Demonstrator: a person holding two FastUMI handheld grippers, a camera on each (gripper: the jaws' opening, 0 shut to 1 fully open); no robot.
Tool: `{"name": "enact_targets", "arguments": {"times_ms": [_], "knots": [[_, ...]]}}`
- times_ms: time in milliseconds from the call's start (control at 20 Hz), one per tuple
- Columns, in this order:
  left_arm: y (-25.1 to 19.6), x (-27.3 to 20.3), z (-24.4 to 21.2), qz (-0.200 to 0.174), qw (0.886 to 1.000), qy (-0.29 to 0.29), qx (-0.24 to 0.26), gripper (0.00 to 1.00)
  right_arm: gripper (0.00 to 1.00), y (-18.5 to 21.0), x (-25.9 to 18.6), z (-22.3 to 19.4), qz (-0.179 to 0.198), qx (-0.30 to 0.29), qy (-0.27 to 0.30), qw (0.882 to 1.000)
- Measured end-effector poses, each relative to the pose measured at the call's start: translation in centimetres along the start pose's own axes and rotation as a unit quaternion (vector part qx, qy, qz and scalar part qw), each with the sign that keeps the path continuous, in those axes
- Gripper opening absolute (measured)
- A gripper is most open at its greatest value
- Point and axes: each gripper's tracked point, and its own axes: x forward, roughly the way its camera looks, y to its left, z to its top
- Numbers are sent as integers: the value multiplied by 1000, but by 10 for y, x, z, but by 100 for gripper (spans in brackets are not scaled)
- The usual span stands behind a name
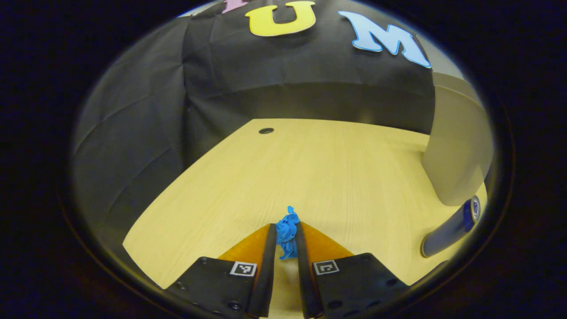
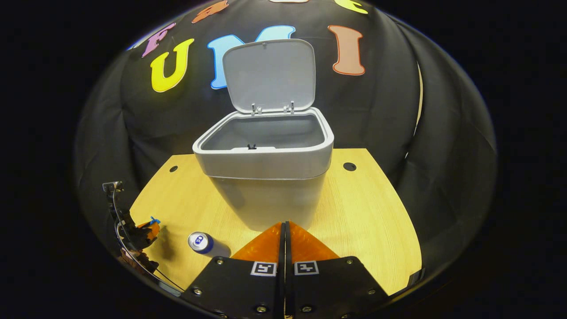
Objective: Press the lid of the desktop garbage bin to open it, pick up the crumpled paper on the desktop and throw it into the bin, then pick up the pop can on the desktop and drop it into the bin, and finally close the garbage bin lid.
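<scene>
In the left gripper view, my left gripper (image 1: pixel 287 232) is shut on the blue crumpled paper (image 1: pixel 288 230), just above the wooden desktop (image 1: pixel 310 168). The grey bin's wall (image 1: pixel 456 150) rises at the right edge, and the pop can (image 1: pixel 452 228) lies on its side in front of it. In the right gripper view, the grey bin (image 2: pixel 270 168) stands mid-desk with its lid (image 2: pixel 270 73) tipped up and back, its inside looking bare. My right gripper (image 2: pixel 285 232) is shut on nothing, close before the bin. The can (image 2: pixel 201 243) lies at lower left, and the left gripper (image 2: pixel 148 228) holds the blue paper (image 2: pixel 154 220) beyond it.
Black cloth walls close in the desk at the back and sides. Two small round holes (image 2: pixel 349 166) sit near the desktop's (image 2: pixel 363 212) far corners. Bare wood stretches left of the bin and to its right.
</scene>
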Motion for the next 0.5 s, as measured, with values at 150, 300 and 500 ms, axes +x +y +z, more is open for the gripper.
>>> {"name": "enact_targets", "arguments": {"times_ms": [150, 300, 500], "knots": [[0, -3, 92, -20, 999, -40, 13, 34, 0, 0, 0, -2, 3, 10, -4, 1000], [-22, -15, 133, -40, 997, -65, 12, 34, 0, 0, 0, -3, 5, 20, -10, 1000], [-67, -35, 190, -80, 991, -103, 43, 34, 1, -1, -1, -3, 4, 38, -22, 999]]}}
